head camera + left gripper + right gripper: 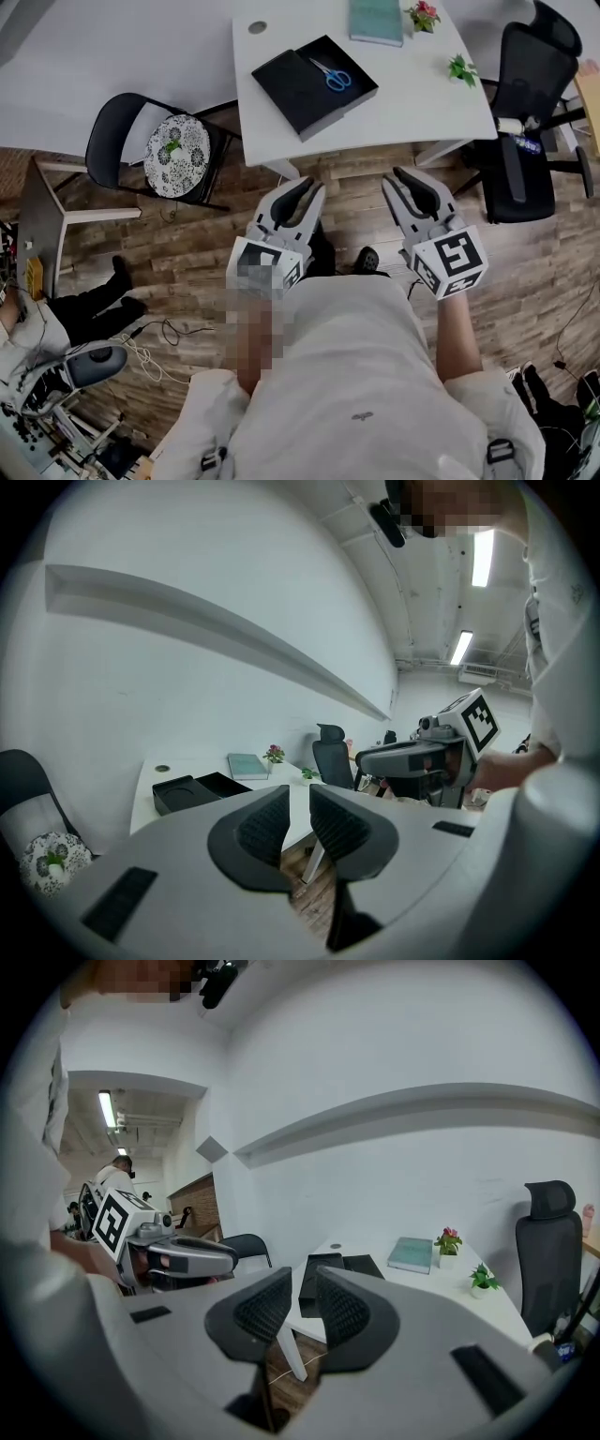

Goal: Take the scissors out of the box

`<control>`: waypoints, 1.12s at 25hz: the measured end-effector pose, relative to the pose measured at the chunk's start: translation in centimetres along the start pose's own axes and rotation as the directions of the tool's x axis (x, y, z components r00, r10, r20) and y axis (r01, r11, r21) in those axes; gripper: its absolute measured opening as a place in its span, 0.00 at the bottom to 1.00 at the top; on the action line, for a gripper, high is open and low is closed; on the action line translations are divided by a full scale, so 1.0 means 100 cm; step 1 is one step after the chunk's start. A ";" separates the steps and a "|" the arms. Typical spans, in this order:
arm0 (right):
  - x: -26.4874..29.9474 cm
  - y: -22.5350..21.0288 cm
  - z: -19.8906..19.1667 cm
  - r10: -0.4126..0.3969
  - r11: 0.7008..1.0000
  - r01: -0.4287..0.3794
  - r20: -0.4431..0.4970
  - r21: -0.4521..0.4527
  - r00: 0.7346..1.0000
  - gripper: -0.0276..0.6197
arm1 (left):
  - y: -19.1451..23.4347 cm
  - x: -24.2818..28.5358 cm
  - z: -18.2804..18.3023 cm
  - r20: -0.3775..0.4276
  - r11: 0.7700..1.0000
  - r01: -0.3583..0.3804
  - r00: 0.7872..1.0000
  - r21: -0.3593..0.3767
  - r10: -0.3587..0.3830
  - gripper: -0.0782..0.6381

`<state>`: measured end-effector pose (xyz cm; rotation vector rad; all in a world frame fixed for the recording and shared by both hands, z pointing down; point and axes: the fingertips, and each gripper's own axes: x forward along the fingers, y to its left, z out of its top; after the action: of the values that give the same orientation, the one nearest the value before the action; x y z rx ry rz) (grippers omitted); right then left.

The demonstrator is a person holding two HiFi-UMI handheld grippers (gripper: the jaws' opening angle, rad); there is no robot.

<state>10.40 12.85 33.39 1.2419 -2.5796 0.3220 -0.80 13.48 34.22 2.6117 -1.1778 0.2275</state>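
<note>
While the left tool (302, 191) and right tool (405, 182) hang side by side above the floor (187, 258), short of the bench (412, 103), each has its jaws a little spread and empty. Beyond them, the scissors (330, 74) lie in the black box (289, 86) on the bench, well apart from both tools.

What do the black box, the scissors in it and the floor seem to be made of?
Box: matte black, stiff card or plastic; no shine. Scissors: blue handles look plastic, pale blades probably steel. Floor: brown planks with grain and seams, wood or laminate.
</note>
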 end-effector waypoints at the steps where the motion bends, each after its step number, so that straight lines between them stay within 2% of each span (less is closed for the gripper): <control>1: 0.006 0.000 0.002 -0.005 1.000 0.005 -0.004 0.002 1.000 0.18 | 0.006 0.002 0.001 0.000 1.000 0.004 1.000 -0.001 -0.004 0.21; 17: 0.097 -0.004 0.021 -0.078 0.996 0.080 -0.059 0.044 0.995 0.17 | 0.104 0.014 0.019 -0.006 0.998 0.058 0.998 -0.005 -0.058 0.21; 28: 0.120 -0.002 0.027 -0.120 0.991 0.125 -0.087 0.051 0.989 0.17 | 0.133 0.014 0.011 -0.043 0.995 0.093 0.995 -0.024 -0.094 0.21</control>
<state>3.00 3.10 34.77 1.3689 -2.4270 0.4154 -9.87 3.71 35.89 2.6206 -1.0343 0.2508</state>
